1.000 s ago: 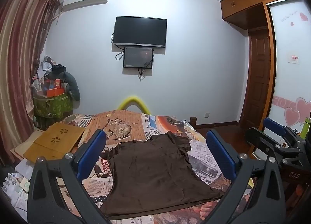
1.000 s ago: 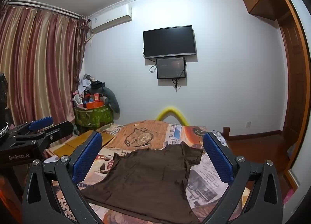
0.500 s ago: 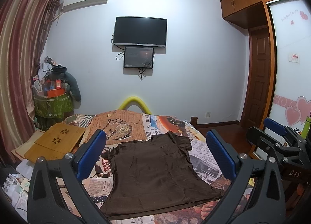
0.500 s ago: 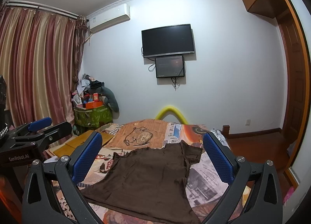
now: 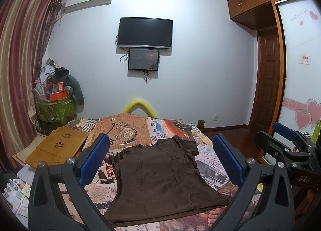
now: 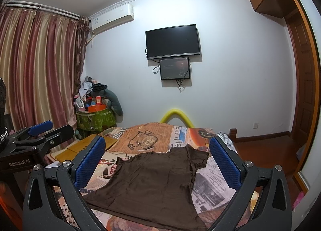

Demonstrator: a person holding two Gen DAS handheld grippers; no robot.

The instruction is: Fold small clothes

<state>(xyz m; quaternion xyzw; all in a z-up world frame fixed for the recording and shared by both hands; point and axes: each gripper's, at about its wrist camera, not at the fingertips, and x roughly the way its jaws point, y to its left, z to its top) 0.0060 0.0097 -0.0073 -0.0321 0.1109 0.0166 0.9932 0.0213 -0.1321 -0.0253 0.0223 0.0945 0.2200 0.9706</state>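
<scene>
While the flat brown short-sleeved shirt [image 5: 158, 178] remains unmoved ahead, the left gripper [image 5: 160, 162] and right gripper [image 6: 158, 162] are held wide open, empty; folding is judged unstarted.

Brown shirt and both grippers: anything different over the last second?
Hardly anything. The right gripper tilted slightly upward, so the room sits a little lower in its view; the left gripper barely shifted. Both stay open above the bed, holding nothing. The brown shirt lies flat and unfolded as before.

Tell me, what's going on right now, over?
Left gripper open, empty. Right gripper open, empty. Brown shirt flat on bed, unfolded. Nothing on it.
</scene>
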